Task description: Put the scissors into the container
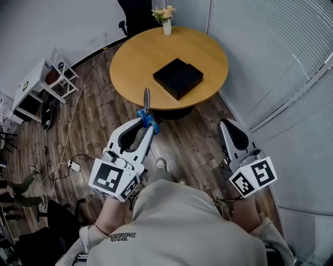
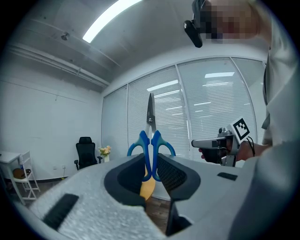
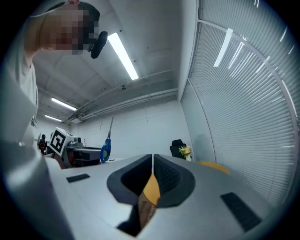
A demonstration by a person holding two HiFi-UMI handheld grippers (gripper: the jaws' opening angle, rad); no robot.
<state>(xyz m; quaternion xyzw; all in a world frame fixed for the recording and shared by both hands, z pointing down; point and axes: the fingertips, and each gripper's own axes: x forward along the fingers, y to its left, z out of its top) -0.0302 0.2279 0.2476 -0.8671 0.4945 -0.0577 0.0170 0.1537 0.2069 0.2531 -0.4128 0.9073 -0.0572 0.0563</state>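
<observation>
Left claw [image 1: 146, 123] is clamped tight on the scissors [image 2: 151, 140]. It pinches the two blue handle loops together, and the grey blades stand straight out beyond the claw's tips. In the head view those blades point toward the round wooden desk [image 1: 135, 62], with their tip overlapping its near edge. The black square container [image 1: 178, 78] sits on that desk, ahead of the left claw and a touch to its right, well apart from the scissors. Right claw [image 3: 152, 163] is squeezed together with nothing in it, its jaw faces meeting in a thin seam. It's held off to the right of the left claw, about level with it, above the wood floor [image 1: 104, 124] and short of the desk. Beyond the container, at the desk's far edge, stands a white vase of flowers [image 1: 166, 22], with a black office chair [image 1: 136, 13] behind that. Window blinds [image 1: 270, 57] run along the right claw's side.
</observation>
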